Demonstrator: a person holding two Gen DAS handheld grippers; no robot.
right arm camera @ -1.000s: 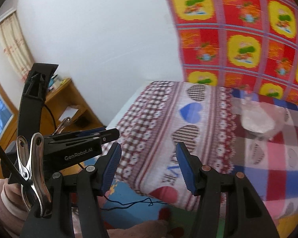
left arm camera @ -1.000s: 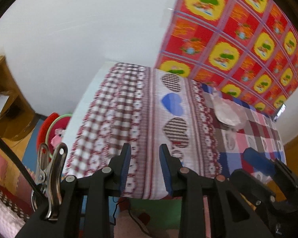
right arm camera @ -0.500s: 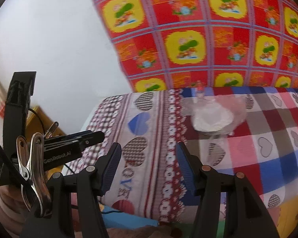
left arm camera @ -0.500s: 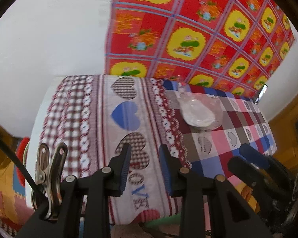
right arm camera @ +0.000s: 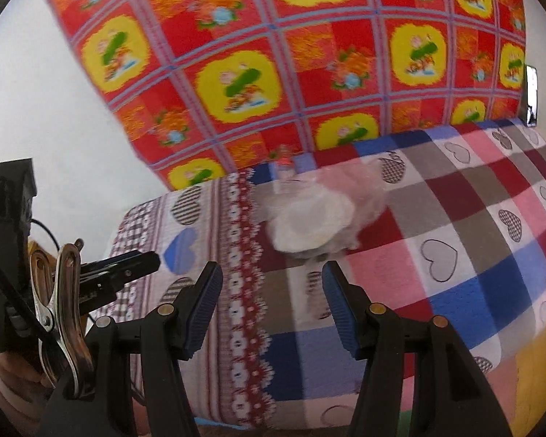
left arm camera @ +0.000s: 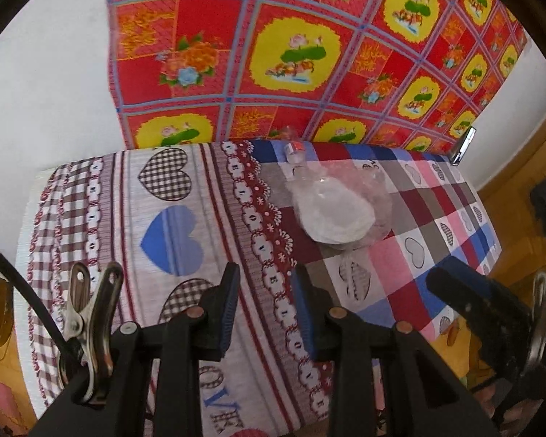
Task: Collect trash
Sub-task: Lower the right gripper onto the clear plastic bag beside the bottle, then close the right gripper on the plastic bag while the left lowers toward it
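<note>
Trash: clear plastic bag (left arm camera: 340, 209) and small bottle (left arm camera: 295, 150) lie on the bed (left arm camera: 171, 196) near its far edge. Left claw (left arm camera: 264, 306) and right claw (right arm camera: 271, 298): apart, empty, short of both. Collection outstanding.

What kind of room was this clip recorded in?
Probably a bedroom in a home: a bed covered by a heart-patterned sheet, a red floral cloth hung on the wall behind it, and a wooden floor.
</note>
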